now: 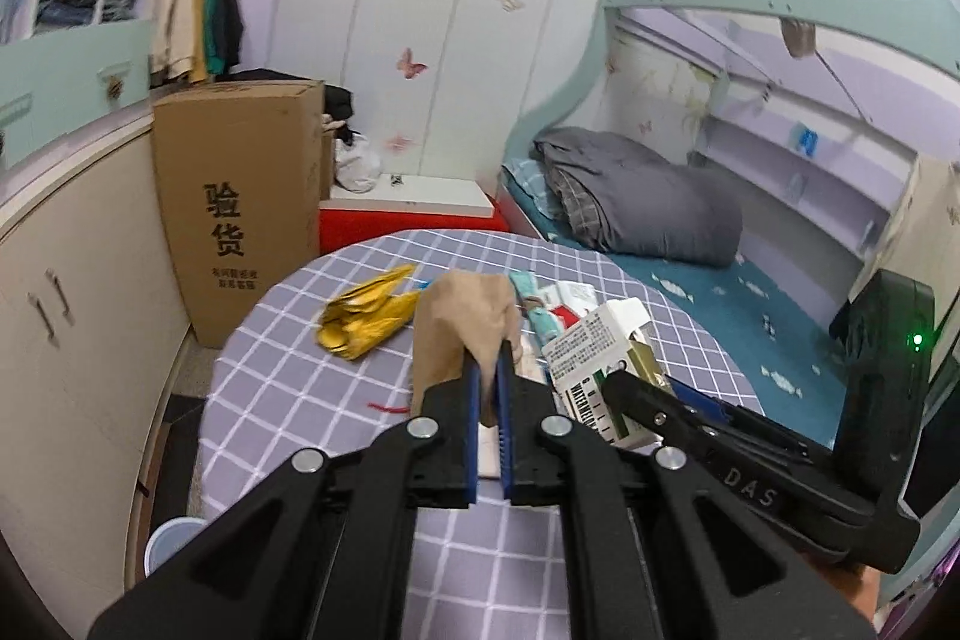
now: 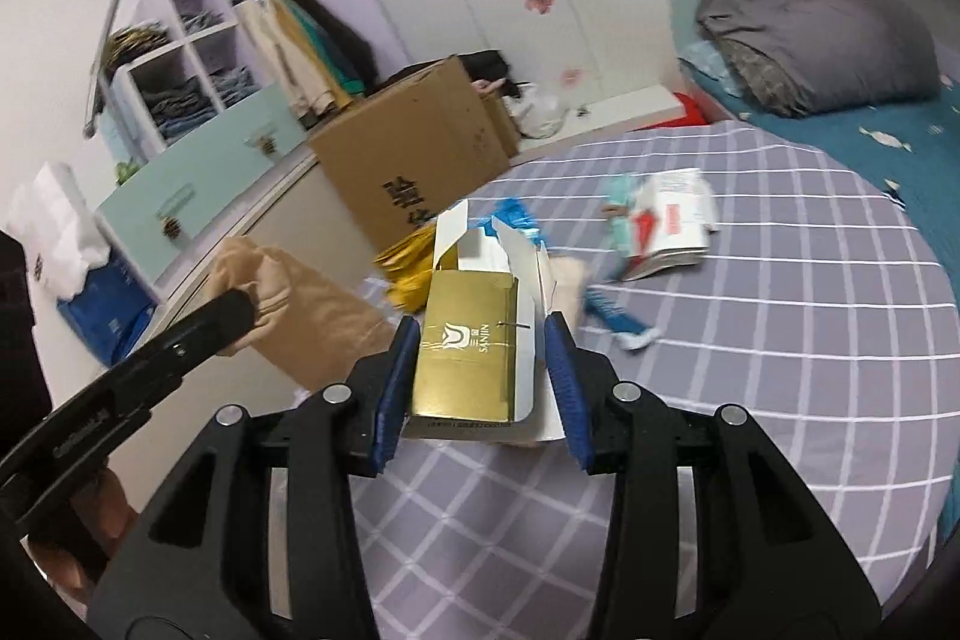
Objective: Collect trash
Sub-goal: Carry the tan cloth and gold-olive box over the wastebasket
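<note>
While the left gripper (image 1: 487, 358) is pinched together on a limp brown paper bag (image 1: 462, 322), the right gripper (image 2: 480, 376) is clamped on an open gold carton (image 2: 468, 358), both above the tabletop (image 2: 780, 340). The carton looks light and crushable, best held across its flat sides; a yellow wrapper (image 1: 366, 316) lies at ten o'clock from the bag.

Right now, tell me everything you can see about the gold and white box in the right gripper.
The gold and white box is a small, thin cardboard carton: one glossy gold face with a white logo and lettering, white sides with dark print in the left wrist view. Its far end is open, white flaps standing up and splayed. The right gripper clamps it by two opposite sides between blue pads, holding it lifted above the checked tablecloth. Nothing else visibly touches it.
</note>
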Available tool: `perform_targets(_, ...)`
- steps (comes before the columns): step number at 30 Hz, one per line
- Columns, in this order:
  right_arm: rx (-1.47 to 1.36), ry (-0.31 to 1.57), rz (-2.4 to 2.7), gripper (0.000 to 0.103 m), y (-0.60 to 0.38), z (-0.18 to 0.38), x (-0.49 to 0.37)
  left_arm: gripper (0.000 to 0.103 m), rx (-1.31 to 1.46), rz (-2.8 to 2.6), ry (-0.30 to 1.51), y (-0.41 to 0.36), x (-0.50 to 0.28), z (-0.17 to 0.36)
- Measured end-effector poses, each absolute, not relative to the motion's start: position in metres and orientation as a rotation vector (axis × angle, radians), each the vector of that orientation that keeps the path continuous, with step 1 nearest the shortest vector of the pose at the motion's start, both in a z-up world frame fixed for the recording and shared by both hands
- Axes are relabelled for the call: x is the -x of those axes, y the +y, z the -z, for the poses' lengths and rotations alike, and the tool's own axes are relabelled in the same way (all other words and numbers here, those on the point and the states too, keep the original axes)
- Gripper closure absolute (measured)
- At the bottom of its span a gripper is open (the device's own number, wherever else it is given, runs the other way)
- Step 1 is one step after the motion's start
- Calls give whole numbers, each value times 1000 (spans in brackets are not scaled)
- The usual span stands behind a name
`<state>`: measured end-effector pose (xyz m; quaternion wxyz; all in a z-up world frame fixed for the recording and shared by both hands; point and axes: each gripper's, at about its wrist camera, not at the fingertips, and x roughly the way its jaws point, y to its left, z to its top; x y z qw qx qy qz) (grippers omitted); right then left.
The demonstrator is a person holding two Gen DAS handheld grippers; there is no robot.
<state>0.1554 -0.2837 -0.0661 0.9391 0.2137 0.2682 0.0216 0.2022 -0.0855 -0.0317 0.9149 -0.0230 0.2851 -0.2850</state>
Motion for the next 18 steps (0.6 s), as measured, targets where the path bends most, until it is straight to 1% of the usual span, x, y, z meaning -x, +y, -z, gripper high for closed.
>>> perform_targets(5, -369, 579, -142, 61, -228, 64, -166, 98, 105, 508, 596, -29, -201, 38)
perform_targets(10, -278, 644, -281, 60, -139, 75, -186, 98, 105, 361, 612, 33, -196, 58)
perform_targets(18, -160, 749, -440, 60, -18, 106, -211, 98, 167, 173, 716, 137, -204, 113)
